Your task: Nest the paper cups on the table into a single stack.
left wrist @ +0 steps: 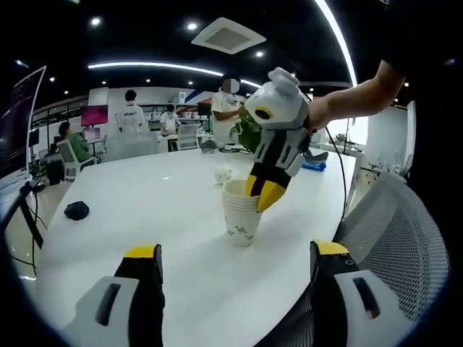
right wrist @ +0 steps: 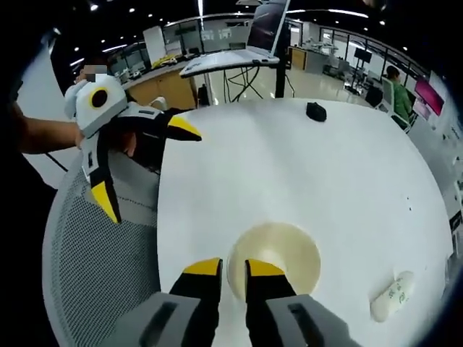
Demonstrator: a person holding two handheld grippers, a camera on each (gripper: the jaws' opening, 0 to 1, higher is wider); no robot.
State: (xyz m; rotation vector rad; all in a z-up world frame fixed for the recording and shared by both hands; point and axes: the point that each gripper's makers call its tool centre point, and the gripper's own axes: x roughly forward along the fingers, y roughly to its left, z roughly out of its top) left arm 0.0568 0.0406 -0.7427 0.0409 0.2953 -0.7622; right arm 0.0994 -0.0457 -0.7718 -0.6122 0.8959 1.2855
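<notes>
1. A large white round table (left wrist: 145, 210) takes up the middle of an open office.
2. A grey mesh chair (left wrist: 394, 231) stands at the table's edge, at 4 o'clock in the left gripper view.
3. Curved light strips (left wrist: 155, 66) and spotlights shine on a dark ceiling, with an air vent (left wrist: 228, 35) at 12 o'clock.
4. People (left wrist: 130, 110) work at desks behind.
</notes>
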